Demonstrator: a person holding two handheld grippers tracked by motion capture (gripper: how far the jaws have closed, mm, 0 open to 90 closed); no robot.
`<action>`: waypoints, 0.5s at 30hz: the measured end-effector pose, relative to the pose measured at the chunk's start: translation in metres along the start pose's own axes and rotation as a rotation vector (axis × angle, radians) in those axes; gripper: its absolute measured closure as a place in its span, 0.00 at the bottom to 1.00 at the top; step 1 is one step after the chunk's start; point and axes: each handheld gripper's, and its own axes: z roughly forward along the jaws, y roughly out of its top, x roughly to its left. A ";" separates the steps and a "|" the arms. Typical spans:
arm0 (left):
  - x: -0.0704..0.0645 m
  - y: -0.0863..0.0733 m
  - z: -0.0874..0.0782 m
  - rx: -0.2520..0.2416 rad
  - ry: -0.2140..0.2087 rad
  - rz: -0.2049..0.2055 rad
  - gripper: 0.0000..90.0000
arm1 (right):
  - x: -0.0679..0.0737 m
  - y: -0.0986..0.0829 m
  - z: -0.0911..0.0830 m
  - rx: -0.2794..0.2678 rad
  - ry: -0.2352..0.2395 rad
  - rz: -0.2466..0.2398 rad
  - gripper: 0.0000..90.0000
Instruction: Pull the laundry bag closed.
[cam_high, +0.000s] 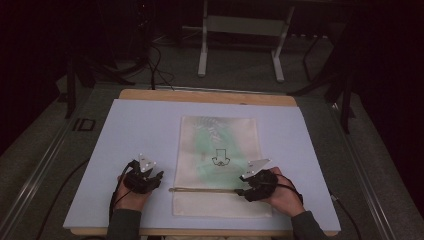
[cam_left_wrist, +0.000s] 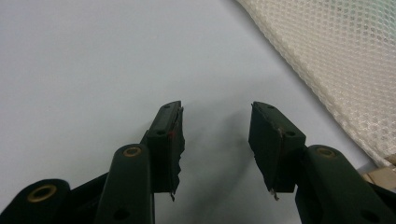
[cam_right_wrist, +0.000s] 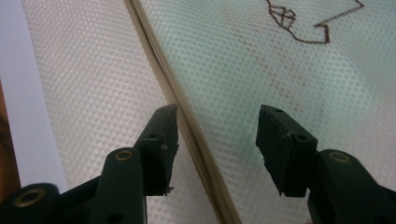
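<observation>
- My left gripper (cam_high: 150, 176) rests on the pale blue board (cam_high: 140, 125), jaws spread wide with nothing between them.
- Off its right jaw, near but apart, lies the edge of the cream mesh bag (cam_high: 220, 150) (the honeycomb weave is plain in the left gripper view (cam_left_wrist: 345, 60)).
- My right gripper (cam_high: 241, 186) sits over the bag's near part, jaws also parted and empty.
- Between its jaws, close to the left one, runs the bag's brownish zipper line (cam_right_wrist: 187, 121); I cannot tell whether the tips touch the mesh.
- Beyond its right jaw sits a dark outline drawing (cam_right_wrist: 303, 23) on the greenish patch.
</observation>
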 end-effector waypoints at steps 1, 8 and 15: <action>0.000 0.000 0.000 -0.001 0.000 0.000 0.60 | 0.001 0.001 0.001 -0.001 0.003 -0.004 0.54; -0.001 0.000 0.000 0.001 -0.003 0.006 0.60 | 0.005 0.009 0.007 -0.005 0.021 -0.012 0.54; -0.001 0.000 0.000 0.000 -0.005 0.006 0.60 | 0.010 0.016 0.013 -0.003 0.036 -0.038 0.55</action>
